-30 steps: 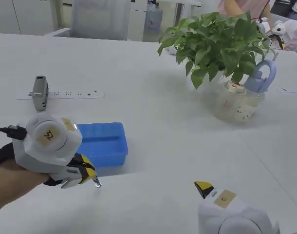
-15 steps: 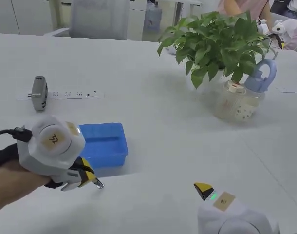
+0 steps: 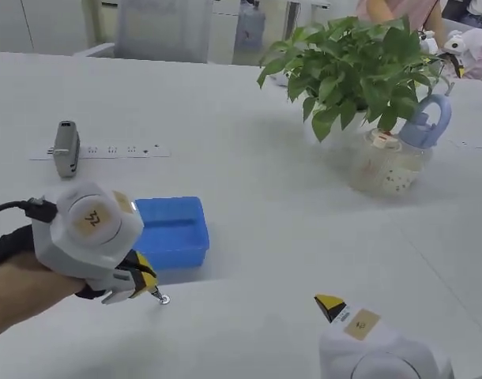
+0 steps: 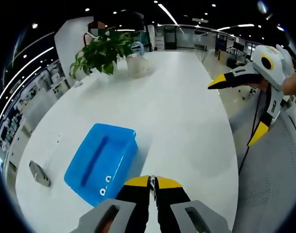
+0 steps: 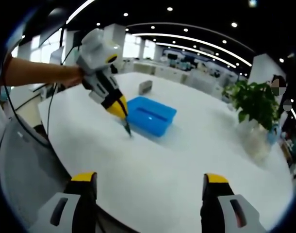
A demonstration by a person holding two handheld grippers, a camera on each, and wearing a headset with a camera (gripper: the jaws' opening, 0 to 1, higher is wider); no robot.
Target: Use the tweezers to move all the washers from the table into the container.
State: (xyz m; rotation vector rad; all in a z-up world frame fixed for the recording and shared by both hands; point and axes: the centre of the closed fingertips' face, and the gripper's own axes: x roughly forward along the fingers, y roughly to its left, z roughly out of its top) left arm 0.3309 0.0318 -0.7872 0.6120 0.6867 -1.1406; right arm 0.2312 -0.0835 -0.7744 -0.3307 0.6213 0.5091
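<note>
Nearest us, the right gripper hangs with its jaws wide apart and grasps nothing, as a second ago. The head view cuts off its body. To the left, the left gripper stays clenched on the tweezers. Their tip has barely shifted and meets a small washer on the table, just near the blue container. We cannot tell whether the washer is pinched. Blurred washers show at the container's near end.

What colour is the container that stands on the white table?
The container is blue, a bright plain blue. The left gripper view shows it best.
</note>
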